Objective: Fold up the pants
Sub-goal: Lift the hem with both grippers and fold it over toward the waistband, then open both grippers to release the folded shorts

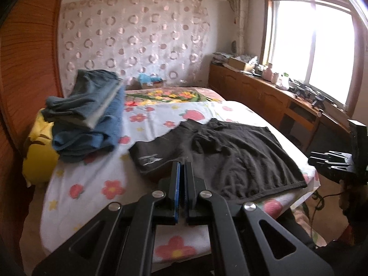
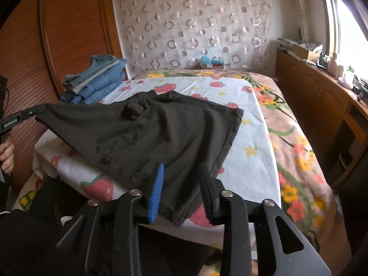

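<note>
Clenched jaws on the left gripper (image 1: 181,184) pinch one near corner of the black pants (image 2: 147,133), lifting that corner clear of the bed (image 2: 250,161); the right gripper (image 2: 181,191) has its jaws spread apart, straddling the pants' other near corner at the hem without gripping it. Most of the garment lies on the white flowered sheet, just beside the stack of folded jeans (image 2: 96,80) that sits toward the wooden wardrobe. Judging by this, the step in hand is securing the second corner. To do it well, the right jaws should slide further over the hem and bite both fabric layers. Both corners should then rise level so the cloth stays taut and the fold lands square.
</note>
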`<state>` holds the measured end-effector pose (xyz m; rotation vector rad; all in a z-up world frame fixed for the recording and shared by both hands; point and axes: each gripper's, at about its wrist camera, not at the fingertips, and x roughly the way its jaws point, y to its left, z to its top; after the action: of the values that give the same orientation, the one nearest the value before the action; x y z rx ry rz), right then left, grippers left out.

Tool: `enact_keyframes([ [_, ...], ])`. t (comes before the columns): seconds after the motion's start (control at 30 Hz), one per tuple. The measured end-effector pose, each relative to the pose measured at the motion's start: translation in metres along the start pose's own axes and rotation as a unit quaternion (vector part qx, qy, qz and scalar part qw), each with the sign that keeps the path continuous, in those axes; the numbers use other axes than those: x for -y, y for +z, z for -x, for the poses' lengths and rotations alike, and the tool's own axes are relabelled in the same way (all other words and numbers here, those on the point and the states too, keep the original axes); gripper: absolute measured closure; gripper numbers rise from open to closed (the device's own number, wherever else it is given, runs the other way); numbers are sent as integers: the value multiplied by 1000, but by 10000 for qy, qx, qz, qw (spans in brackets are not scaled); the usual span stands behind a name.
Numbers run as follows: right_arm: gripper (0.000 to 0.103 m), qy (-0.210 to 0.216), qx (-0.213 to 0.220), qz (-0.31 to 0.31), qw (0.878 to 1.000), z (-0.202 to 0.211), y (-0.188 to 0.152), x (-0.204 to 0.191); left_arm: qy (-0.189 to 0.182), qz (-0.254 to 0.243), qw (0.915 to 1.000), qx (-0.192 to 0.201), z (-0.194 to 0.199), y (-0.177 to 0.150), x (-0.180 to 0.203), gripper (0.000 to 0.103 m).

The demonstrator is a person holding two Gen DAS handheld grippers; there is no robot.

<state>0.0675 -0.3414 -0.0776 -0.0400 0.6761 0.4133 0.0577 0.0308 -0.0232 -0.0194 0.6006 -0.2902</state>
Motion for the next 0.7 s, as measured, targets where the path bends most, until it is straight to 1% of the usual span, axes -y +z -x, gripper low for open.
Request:
enact_keyframes([
  [0.13,70,-55,-26,-2,10000,-7,0,2,-187,-360,9991,-80,-19,18,27,103],
  [0.33,70,-9,-4,-183,9998,-12,-2,13,-653,-874,9937,-242,-45,43,86,103],
  [0.43,70,-78,3,-171,9998,-10,-2,18,-852,-1023,9907,-297,-52,51,109,103],
  [0.7,70,-172,108,-323,9993,-2,-2,32,-1270,-1213,9837,-388,-56,66,150,103],
])
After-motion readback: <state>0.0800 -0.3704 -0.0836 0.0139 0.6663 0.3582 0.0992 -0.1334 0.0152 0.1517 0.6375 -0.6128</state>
